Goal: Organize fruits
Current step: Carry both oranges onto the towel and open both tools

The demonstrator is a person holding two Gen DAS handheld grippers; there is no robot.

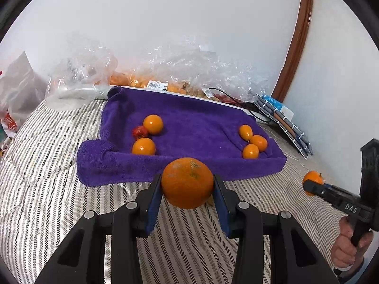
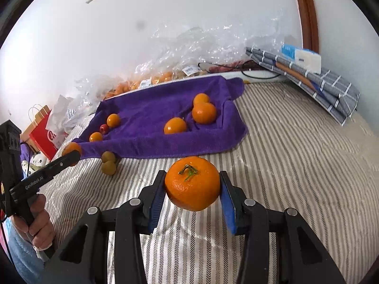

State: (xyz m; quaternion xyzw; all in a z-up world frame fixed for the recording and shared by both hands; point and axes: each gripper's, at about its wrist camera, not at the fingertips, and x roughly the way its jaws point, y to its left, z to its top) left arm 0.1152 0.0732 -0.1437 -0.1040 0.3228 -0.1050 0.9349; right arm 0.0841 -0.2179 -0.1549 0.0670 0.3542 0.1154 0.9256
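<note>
My left gripper [image 1: 187,185] is shut on a large orange [image 1: 187,182] just in front of the purple towel's [image 1: 189,120] near edge. My right gripper [image 2: 192,187] is shut on a stemmed mandarin [image 2: 192,182] above the striped bedding, short of the towel [image 2: 146,113]. On the towel, two oranges [image 1: 153,124] and a small red fruit [image 1: 139,132] lie at the left; three small oranges [image 1: 251,151] lie at the right. In the right wrist view two greenish fruits [image 2: 109,163] lie on the bedding by the towel's edge. Each gripper shows in the other's view: right [image 1: 312,185], left [image 2: 71,155].
Clear plastic bags of fruit [image 1: 165,71] line the wall behind the towel. A folded grey checked cloth [image 2: 308,80] lies at the right. A red paper bag [image 2: 45,132] stands at the left. A black cable [image 1: 239,101] runs behind the towel.
</note>
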